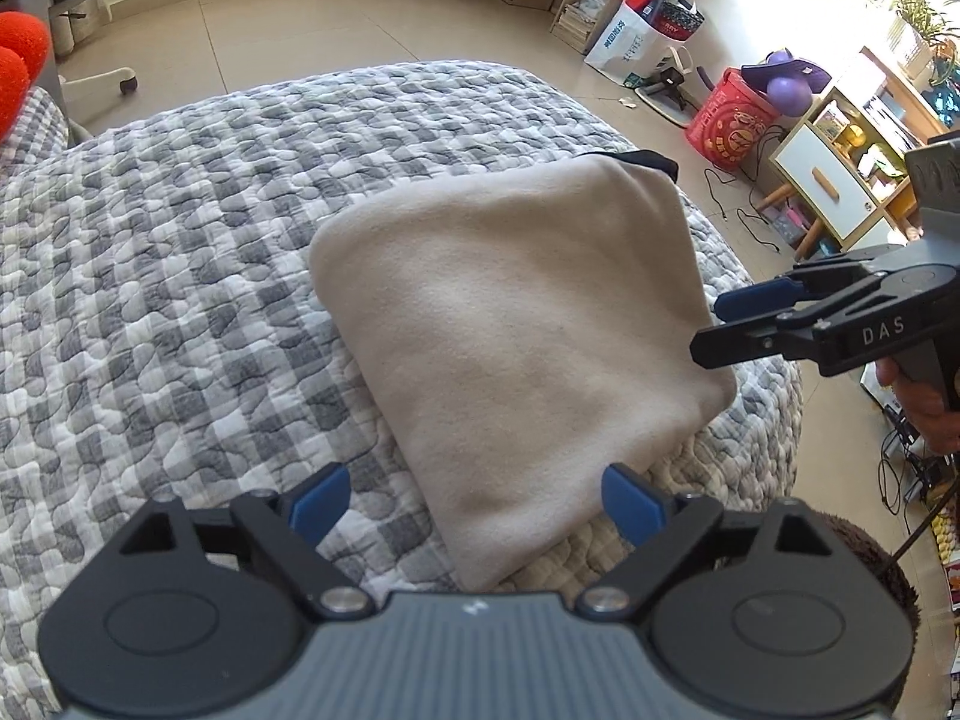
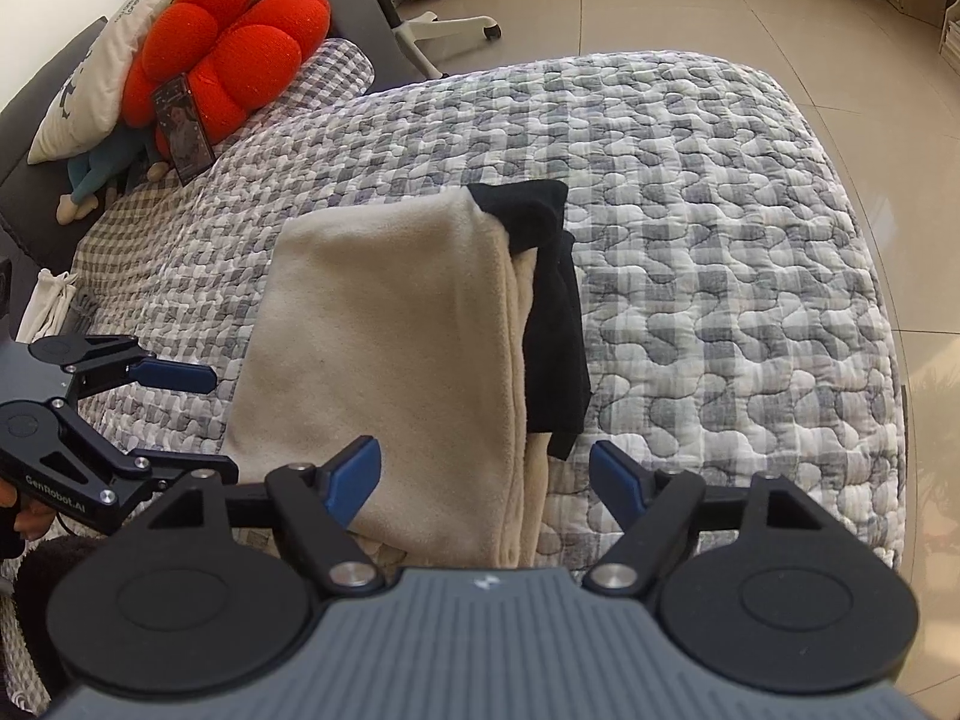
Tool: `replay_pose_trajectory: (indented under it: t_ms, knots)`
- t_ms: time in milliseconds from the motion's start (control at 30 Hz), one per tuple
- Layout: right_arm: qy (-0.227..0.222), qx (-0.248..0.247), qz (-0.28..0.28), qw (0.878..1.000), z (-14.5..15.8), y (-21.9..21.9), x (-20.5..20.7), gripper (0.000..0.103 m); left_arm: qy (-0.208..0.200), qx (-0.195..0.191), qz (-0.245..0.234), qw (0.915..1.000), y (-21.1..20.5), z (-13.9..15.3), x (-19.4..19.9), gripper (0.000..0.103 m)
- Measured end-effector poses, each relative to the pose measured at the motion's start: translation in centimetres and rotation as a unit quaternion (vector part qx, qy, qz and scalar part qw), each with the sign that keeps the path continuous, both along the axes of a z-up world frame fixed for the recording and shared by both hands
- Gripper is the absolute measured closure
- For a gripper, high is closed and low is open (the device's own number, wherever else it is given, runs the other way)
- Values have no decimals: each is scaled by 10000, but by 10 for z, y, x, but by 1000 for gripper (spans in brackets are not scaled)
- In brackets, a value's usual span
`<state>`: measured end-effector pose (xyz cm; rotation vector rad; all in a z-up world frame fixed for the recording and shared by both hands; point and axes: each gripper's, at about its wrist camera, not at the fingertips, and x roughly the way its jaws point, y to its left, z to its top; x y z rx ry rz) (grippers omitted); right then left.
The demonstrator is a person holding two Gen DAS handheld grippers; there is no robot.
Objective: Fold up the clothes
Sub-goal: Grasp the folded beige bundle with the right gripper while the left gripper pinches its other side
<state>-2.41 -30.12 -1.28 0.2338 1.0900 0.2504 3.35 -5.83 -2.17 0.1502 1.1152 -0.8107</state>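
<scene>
A beige fleece garment [image 1: 510, 330] lies folded into a rough square on the grey checked quilt [image 1: 180, 270]. In the right wrist view the beige garment [image 2: 384, 348] shows stacked layers along its right edge, with a black part [image 2: 552, 324] sticking out from under it. My left gripper [image 1: 477, 498] hovers open above the fold's near corner, nothing between its blue pads. My right gripper [image 2: 486, 477] is open too, above the near edge of the fold. Each gripper shows in the other's view: the right gripper [image 1: 714, 324] beside the fold's right edge, the left gripper [image 2: 204, 414] at its left.
Orange cushions [image 2: 228, 54], a white pillow [image 2: 102, 66] and a soft toy [image 2: 96, 180] sit at the quilt's far left. Beyond the quilt's edge lies tiled floor [image 1: 360, 24] with a chair base [image 2: 444, 30], a red bucket [image 1: 735, 120], bags [image 1: 642, 36], cables and a small cabinet [image 1: 834, 180].
</scene>
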Motion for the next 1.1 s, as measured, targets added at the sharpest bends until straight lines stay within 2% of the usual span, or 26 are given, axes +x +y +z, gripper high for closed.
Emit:
replay_pose_trajectory:
  t_ms: [367, 500, 600, 800, 900, 1033, 1100]
  knots:
    - [213, 194, -232, 9993, -13, -12, 10, 23, 93, 89, -50, 9999, -14, -13, 12, 11]
    - [291, 310, -328, 9986, -20, -22, 12, 23, 174, 4, -83, 9998, -15, -18, 16, 11]
    - [295, 452, -343, 9980, -23, -26, 13, 23, 167, -219, -173, 9995, -14, -22, 19, 12]
    - [10, 895, -458, 9949, -29, -39, 19, 23, 217, -785, -208, 9965, -3, -35, 30, 13]
    - [20, 1325, -592, 9894, -39, -48, 23, 32, 193, -1098, -233, 9935, 7, -42, 35, 14]
    - [-132, 1619, -472, 9856, -44, -46, 22, 40, 335, -1592, -76, 9867, 22, -48, 41, 16]
    - [-203, 1725, -439, 9838, -47, -44, 23, 40, 425, -1864, 70, 9815, 33, -53, 45, 18]
